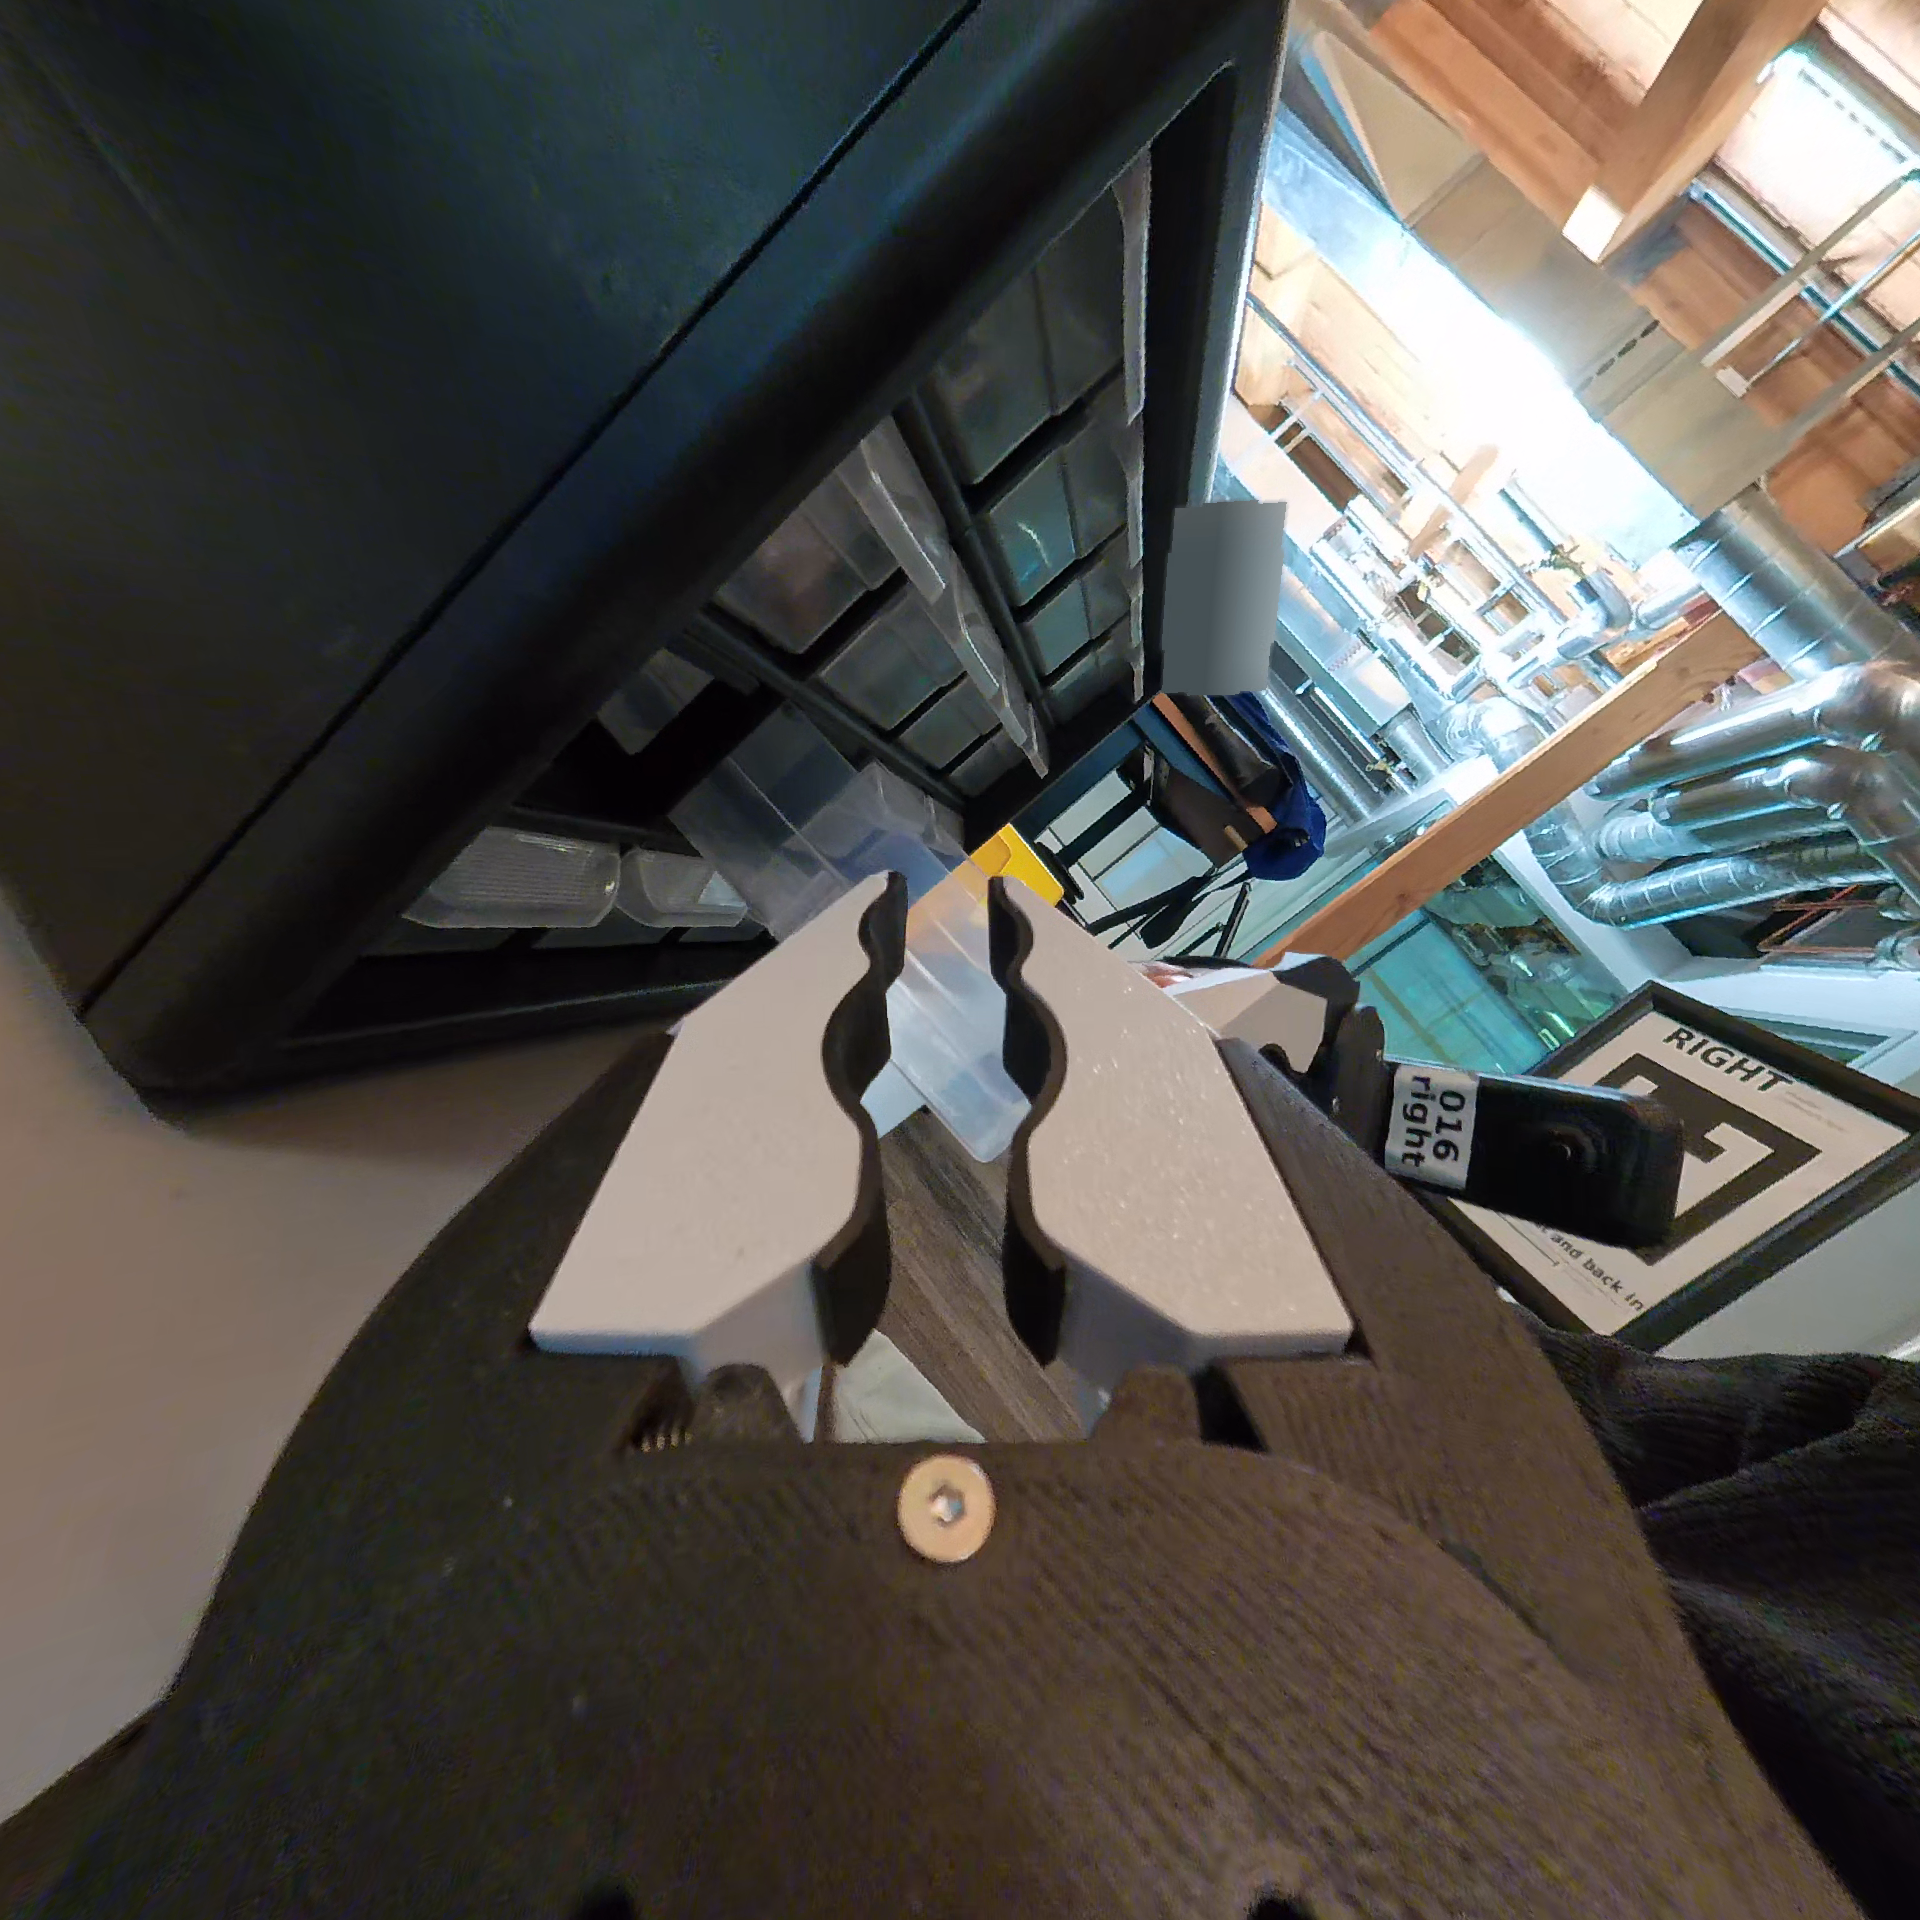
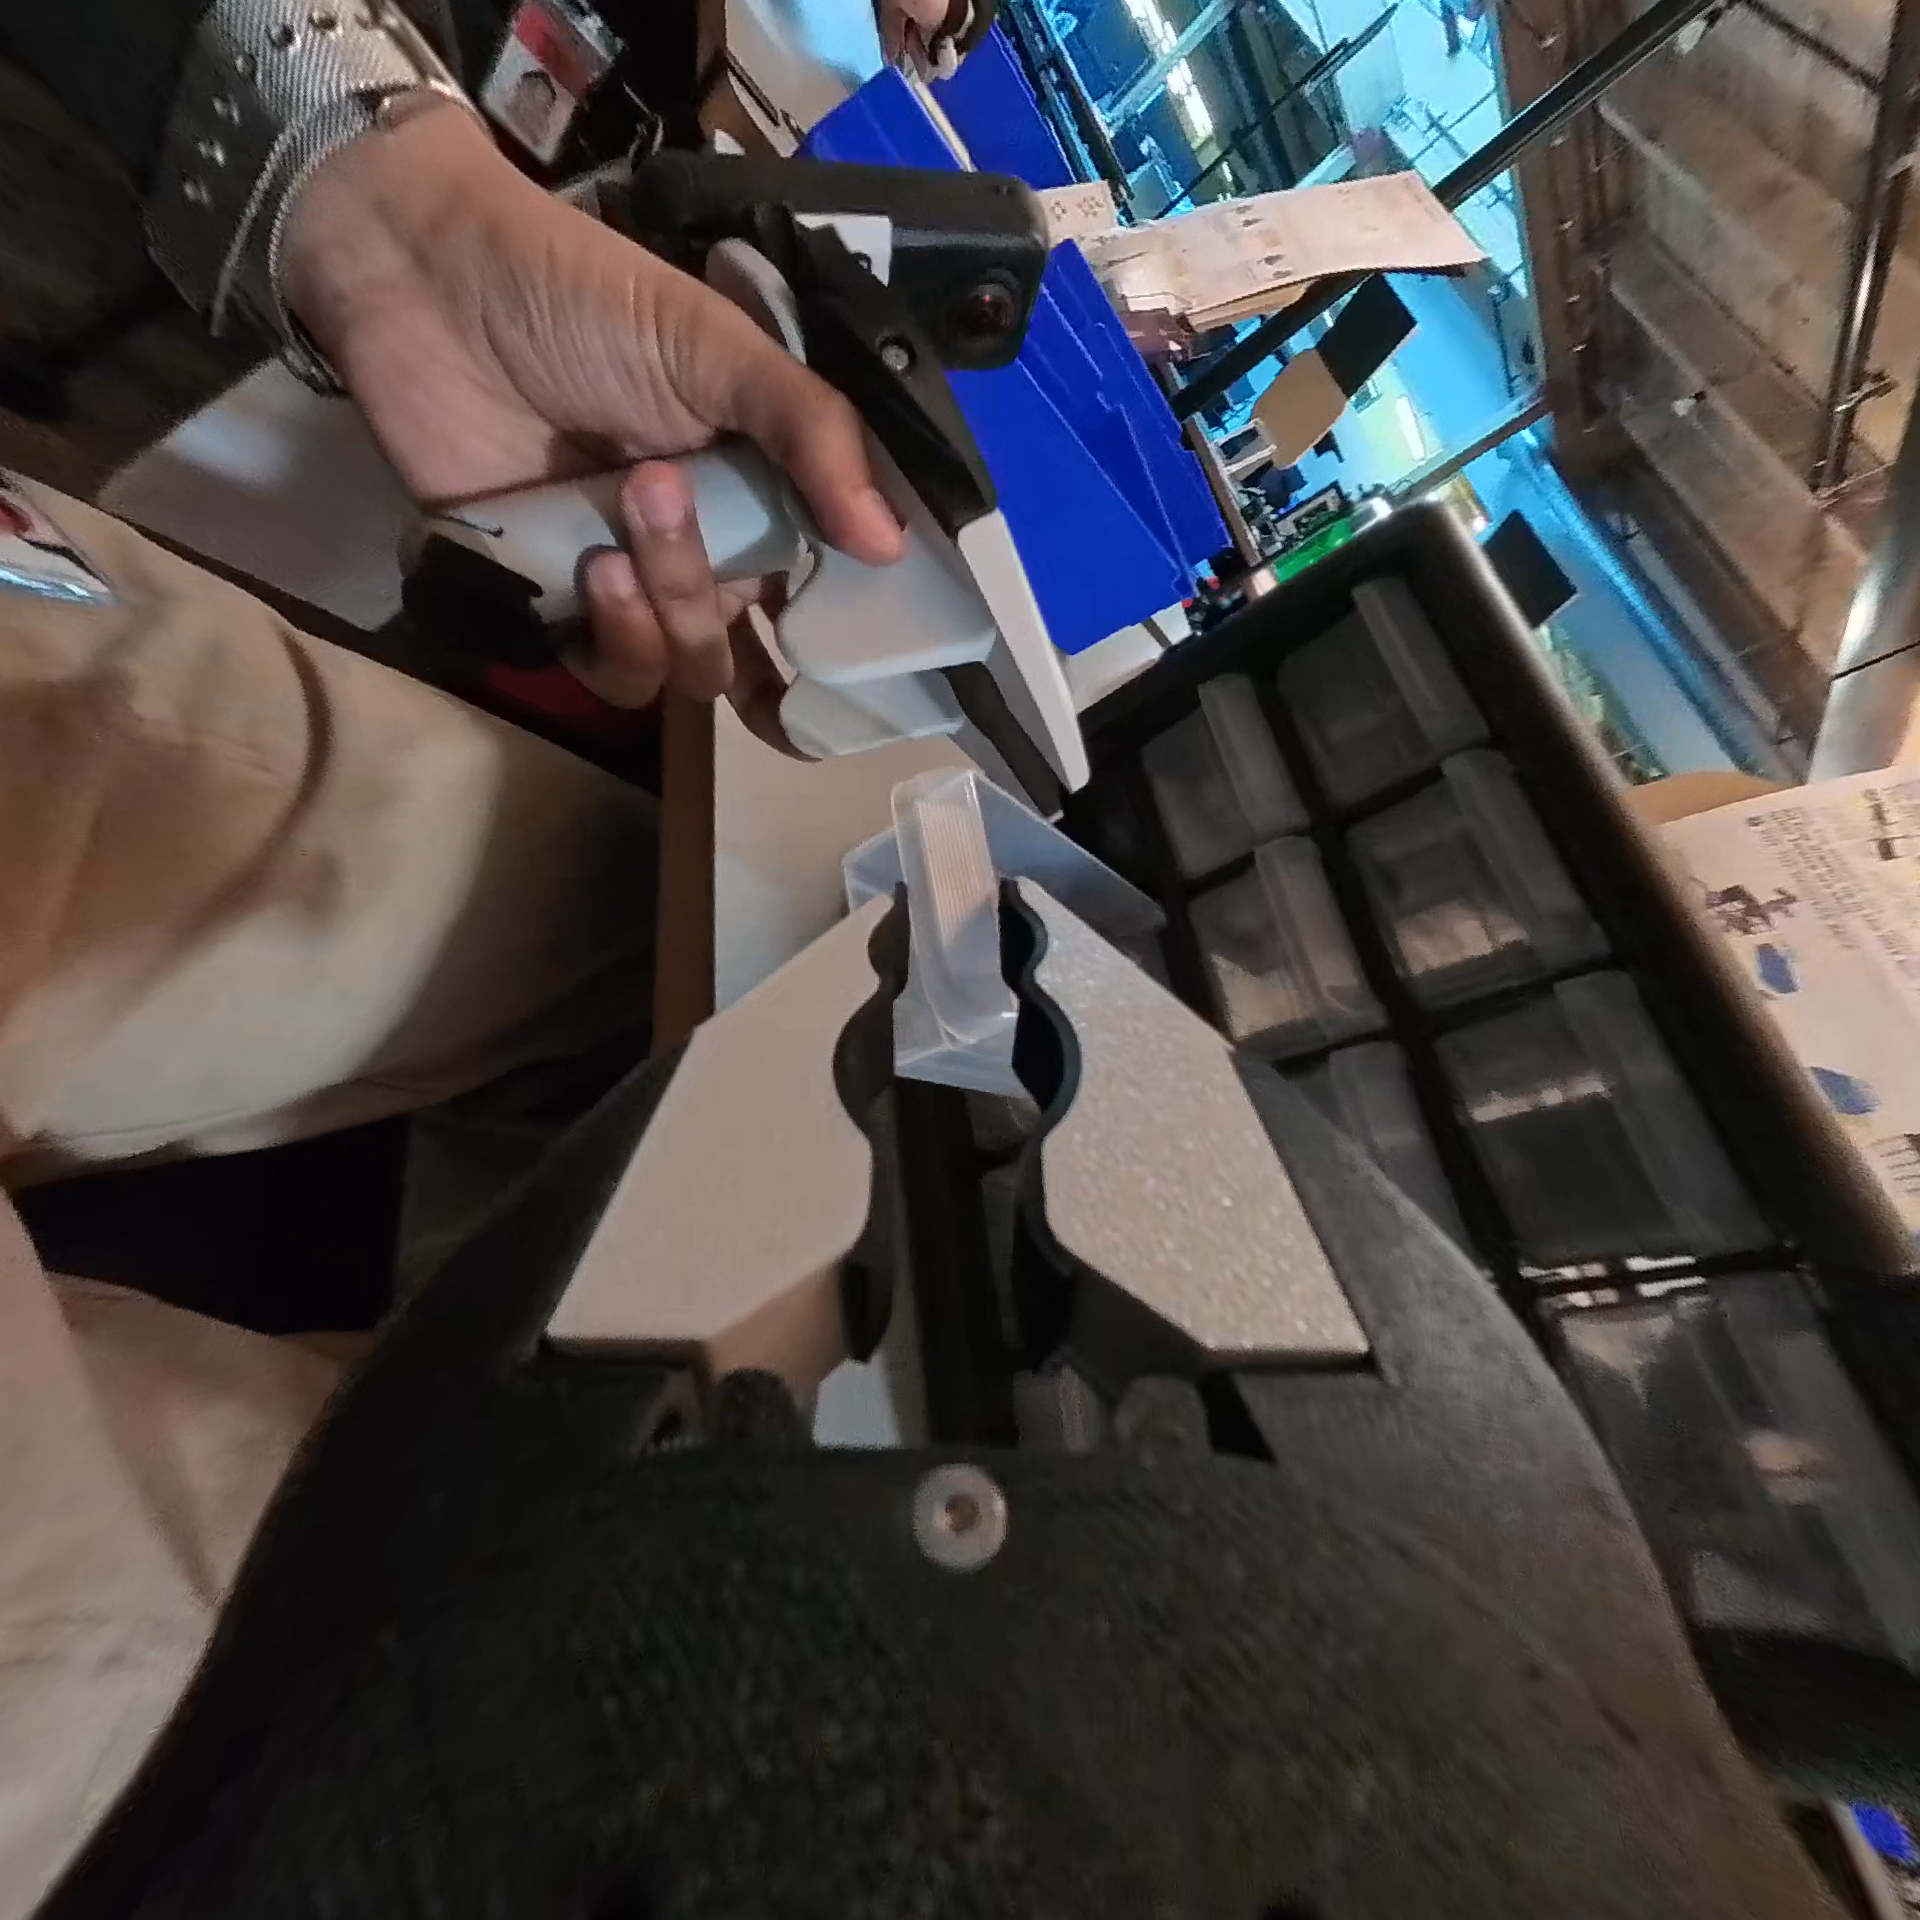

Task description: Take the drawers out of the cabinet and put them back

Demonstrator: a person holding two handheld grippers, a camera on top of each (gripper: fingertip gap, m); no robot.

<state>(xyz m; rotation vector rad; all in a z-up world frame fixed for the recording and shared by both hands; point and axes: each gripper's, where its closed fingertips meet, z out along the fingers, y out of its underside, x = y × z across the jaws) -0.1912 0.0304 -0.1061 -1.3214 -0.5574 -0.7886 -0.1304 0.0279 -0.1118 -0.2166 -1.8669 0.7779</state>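
Right gripper [image 2: 951, 935]: fingers narrow, clamped on the handle tab of a clear drawer [image 2: 951, 977], centre of the right wrist view. Tab sits between the black pads, touching both.

Left gripper [image 1: 940, 914]: fingers a bit apart, nothing pinched betw. them that I can see. In the left wrist view the drawer [image 1: 940, 1023] shows through the gap, beyond the tips; can't tell if it touches them.

Left hand [image 2: 540, 395]: upper left of the right wrist view, wrapped around the left gripper's handle, tips aimed down at the drawer's far end.

Drawer: out of its slot or nearly so, just beside the cabinet front. Looks empty, but clear plastic + blur, so not sure.

Cabinet [image 1: 416, 416]: black, fills upper left of the left wrist view; in the right wrist view its front [image 2: 1455, 883] runs down the right side. Rows of small smoky drawers seated. Lower left region of the left view shows dark gaps that look like open slots, w/ a couple of clear drawers poking out.

Progress: my guess is mid-task. At least one drawer is out (the one I hold), most are seated. Can't tell whether this one is coming out or going back.

Left to do: line the drawer up w/ an open slot, slide it home, repeat for the rest.

Risk: grip is on the tab only, so the drawer could tilt.
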